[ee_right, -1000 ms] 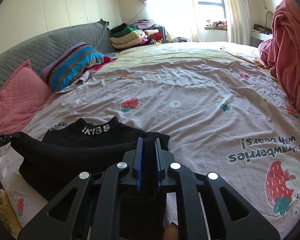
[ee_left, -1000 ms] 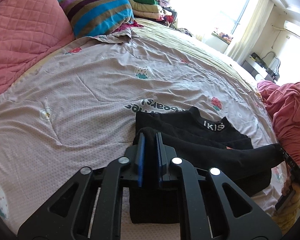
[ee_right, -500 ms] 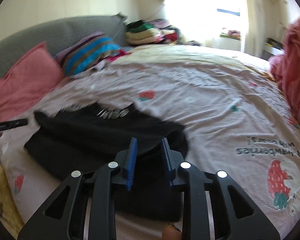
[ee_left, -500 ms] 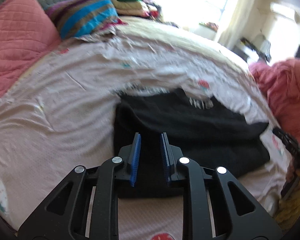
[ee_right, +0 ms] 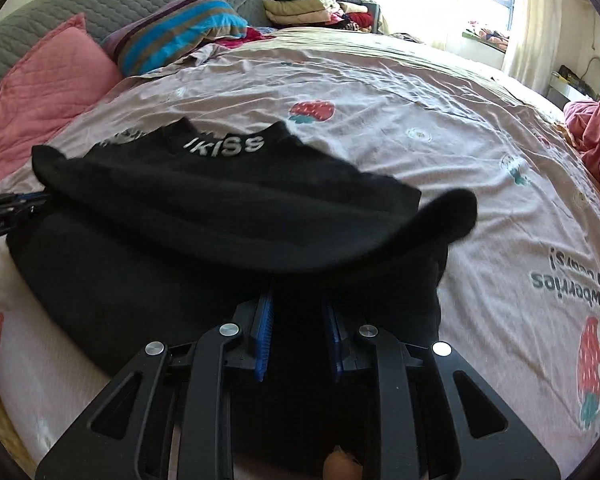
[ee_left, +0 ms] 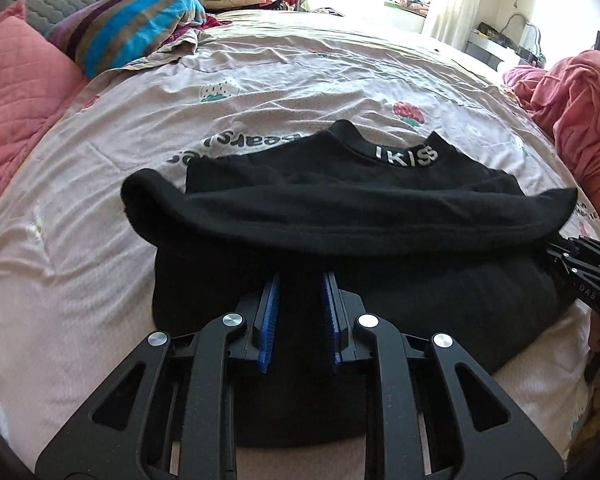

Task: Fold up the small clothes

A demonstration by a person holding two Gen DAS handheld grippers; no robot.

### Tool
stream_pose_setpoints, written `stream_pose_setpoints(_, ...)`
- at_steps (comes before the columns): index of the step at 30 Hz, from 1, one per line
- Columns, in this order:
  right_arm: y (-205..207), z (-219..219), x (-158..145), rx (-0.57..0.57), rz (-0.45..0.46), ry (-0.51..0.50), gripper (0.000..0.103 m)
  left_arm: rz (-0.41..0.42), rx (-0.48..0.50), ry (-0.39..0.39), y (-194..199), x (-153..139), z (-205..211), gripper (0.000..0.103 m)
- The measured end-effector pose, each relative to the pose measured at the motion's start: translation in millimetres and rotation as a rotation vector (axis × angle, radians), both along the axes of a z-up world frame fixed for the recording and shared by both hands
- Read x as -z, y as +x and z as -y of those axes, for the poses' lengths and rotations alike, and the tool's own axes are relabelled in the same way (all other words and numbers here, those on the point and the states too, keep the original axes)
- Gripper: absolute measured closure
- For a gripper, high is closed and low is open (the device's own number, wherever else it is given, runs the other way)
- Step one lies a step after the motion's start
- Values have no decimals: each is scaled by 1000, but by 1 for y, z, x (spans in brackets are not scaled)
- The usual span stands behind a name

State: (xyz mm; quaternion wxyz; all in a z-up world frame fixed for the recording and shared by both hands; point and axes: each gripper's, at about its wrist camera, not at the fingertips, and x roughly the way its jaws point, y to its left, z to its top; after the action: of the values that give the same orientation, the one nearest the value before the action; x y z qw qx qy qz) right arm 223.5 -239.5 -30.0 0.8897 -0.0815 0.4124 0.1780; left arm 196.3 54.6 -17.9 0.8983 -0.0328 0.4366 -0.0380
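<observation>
Both grippers, left gripper and right gripper, are black frames with silver screws and blue ridged fingers.

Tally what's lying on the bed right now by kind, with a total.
Black garment: 1
Pink pillow: 1
Striped pillow: 1
Pile of folded clothes: 1
Pink blanket heap: 1
Total: 5

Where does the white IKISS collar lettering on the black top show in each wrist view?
Left wrist: IKISS lettering sits right of centre, upper middle.
Right wrist: the lettering sits left of centre, upper middle.
Shared landmark: striped pillow, upper left in both.
</observation>
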Motion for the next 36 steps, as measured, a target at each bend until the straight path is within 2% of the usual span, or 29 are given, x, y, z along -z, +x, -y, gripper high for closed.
stream_pose_setpoints(10, 38, 3, -12, 60, 49, -19, 81, 33, -19, 14, 31, -18, -6, 89)
stream_pose_setpoints(19, 57, 30, -15, 171, 59, 30, 81, 55, -87, -11, 42, -28, -33, 87)
stream_pose_setpoints(23, 63, 46, -15, 221, 46, 46, 81, 32, -133, -20, 47, -19, -50, 77)
stream_pose_setpoints(24, 65, 50, -14, 232, 40, 52, 78, 26, -142, -21, 48, -16, -53, 76)
stream_pose_setpoints(25, 67, 52, -14, 240, 35, 58, 69, 17, -152, -22, 49, -13, -57, 76)
stream_pose_setpoints(27, 70, 58, -14, 253, 26, 70, 63, -3, -169, -47, 51, -4, -66, 71)
stream_pose_setpoints(29, 74, 61, -11, 258, 9, 69, 63, -16, -178, -86, 53, 3, -73, 65)
stream_pose_setpoints(32, 80, 61, -6, 249, -22, 86, 63, -24, -175, -159, 54, 10, -79, 65)
stream_pose_setpoints(34, 83, 61, -2, 246, -41, 98, 64, -26, -173, -181, 56, 12, -81, 65)
stream_pose_setpoints(35, 85, 60, 1, 240, -49, 106, 65, -28, -170, -186, 57, 14, -81, 69)
stream_pose_setpoints(36, 86, 60, 2, 235, -56, 112, 74, -28, -170, -178, 57, 14, -80, 73)
